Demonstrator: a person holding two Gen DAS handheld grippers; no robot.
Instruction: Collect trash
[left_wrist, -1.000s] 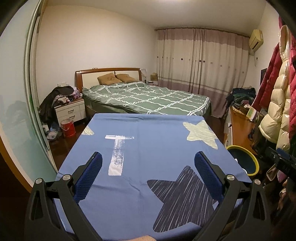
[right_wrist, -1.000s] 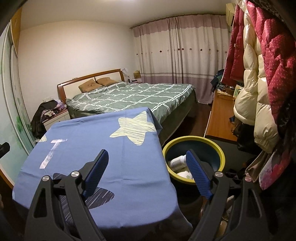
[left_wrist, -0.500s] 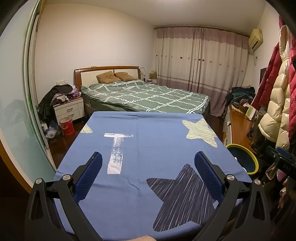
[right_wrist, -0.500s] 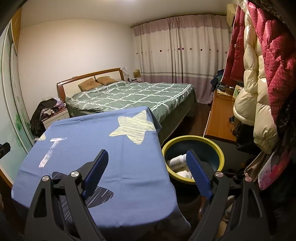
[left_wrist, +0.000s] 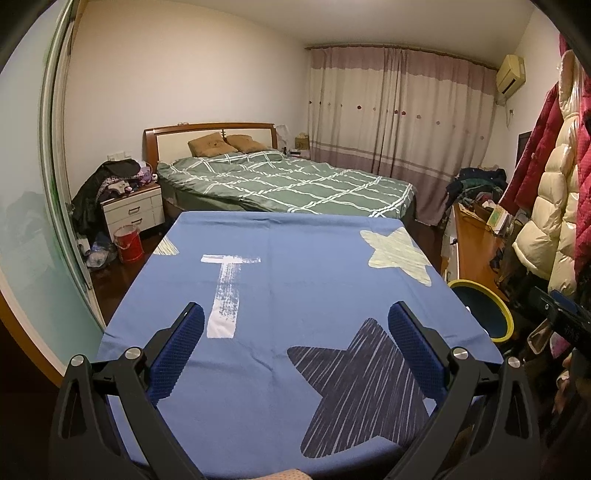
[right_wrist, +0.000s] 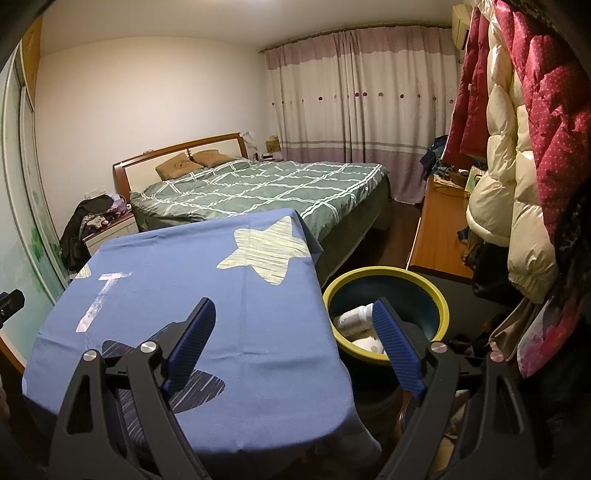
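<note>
A round bin with a yellow rim (right_wrist: 439, 295) stands on the floor right of the table; it also shows in the left wrist view (left_wrist: 495, 302). Inside it lie a white bottle (right_wrist: 354, 318) and pale crumpled trash (right_wrist: 369, 344). A table under a blue star-print cloth (left_wrist: 295, 280) fills the front, its cloth (right_wrist: 207, 280) bare of trash. My left gripper (left_wrist: 295, 317) is open and empty above the table's near edge. My right gripper (right_wrist: 293, 310) is open and empty, over the table's right edge beside the bin.
A bed with a green checked cover (left_wrist: 295, 181) stands behind the table. A white nightstand (left_wrist: 133, 212) piled with clothes and a red bucket (left_wrist: 128, 243) are at the left. A wooden desk (right_wrist: 436, 236) and hanging coats (right_wrist: 517, 147) line the right.
Both views have drawn back and risen slightly, so the table looks a little farther. Both grippers stay open and empty.
</note>
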